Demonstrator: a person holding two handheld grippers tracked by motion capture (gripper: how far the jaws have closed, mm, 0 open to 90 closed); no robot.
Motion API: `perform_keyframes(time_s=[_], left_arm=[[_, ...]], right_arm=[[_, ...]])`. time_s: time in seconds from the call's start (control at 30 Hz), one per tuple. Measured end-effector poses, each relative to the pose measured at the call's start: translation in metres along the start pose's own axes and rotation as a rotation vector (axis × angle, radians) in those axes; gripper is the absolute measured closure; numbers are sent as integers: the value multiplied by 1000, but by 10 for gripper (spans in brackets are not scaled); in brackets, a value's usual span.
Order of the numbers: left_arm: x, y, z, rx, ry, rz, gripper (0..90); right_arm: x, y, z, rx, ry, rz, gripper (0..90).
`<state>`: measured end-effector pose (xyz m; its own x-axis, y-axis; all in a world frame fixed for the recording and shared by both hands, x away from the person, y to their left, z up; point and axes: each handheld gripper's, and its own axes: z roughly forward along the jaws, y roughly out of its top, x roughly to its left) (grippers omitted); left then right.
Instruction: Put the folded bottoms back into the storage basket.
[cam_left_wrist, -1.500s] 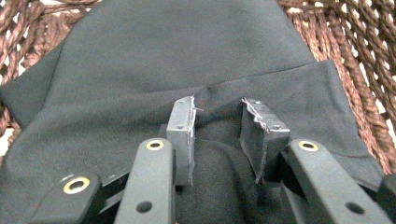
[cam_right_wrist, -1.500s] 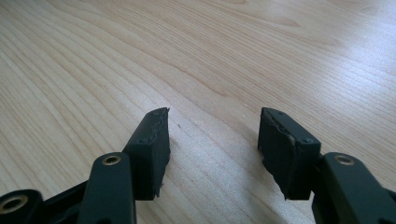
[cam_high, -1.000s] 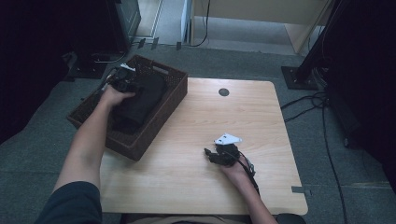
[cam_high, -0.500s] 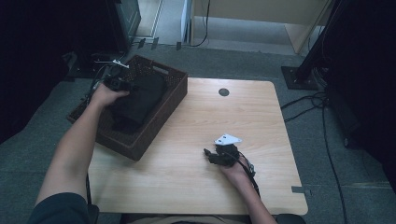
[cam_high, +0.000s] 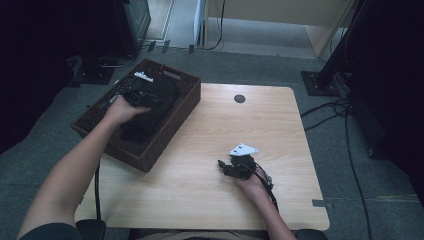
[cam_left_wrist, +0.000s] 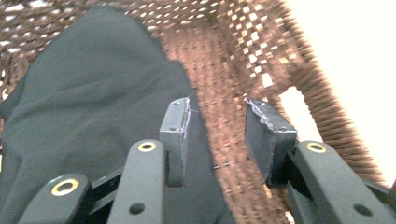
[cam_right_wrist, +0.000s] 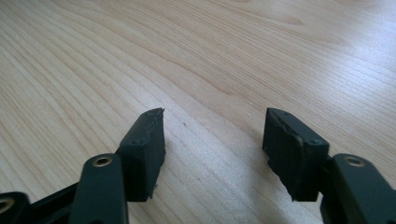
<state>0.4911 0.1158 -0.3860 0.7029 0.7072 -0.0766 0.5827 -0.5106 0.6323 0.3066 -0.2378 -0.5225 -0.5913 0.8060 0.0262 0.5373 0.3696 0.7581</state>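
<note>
Left tool (cam_high: 137, 95) over black cloth (cam_high: 150, 107) in wicker basket (cam_high: 185, 102); right tool (cam_high: 232, 167) on table (cam_high: 210, 135).

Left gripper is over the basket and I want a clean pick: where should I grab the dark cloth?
Probably the raised fold of the dark cloth beside the left gripper. Come from above: the basket walls block the sides, and the cloth lies slack.

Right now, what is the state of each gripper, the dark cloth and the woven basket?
Left gripper: open, inside the basket, jaws at the cloth's edge.
Right gripper: open, empty, low over the light wooden table.
Black cloth: crumpled, lying in the basket.
Brown woven basket: upright on the table's left corner.
</note>
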Motion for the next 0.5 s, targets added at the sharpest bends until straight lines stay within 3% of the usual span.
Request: perform_keyframes(time_s=[0.13,0.33,0.5], left_arm=[[-17,3,-3,-24,-29,5,607],[-39,2,-6,-2,-48,51,592],[-45,0,-8,-17,-69,30,570]], right_arm=[[1,0,0,0,0,0,372],[1,-1,-1,0,0,-1,362],[1,-1,-1,0,1,0,361]])
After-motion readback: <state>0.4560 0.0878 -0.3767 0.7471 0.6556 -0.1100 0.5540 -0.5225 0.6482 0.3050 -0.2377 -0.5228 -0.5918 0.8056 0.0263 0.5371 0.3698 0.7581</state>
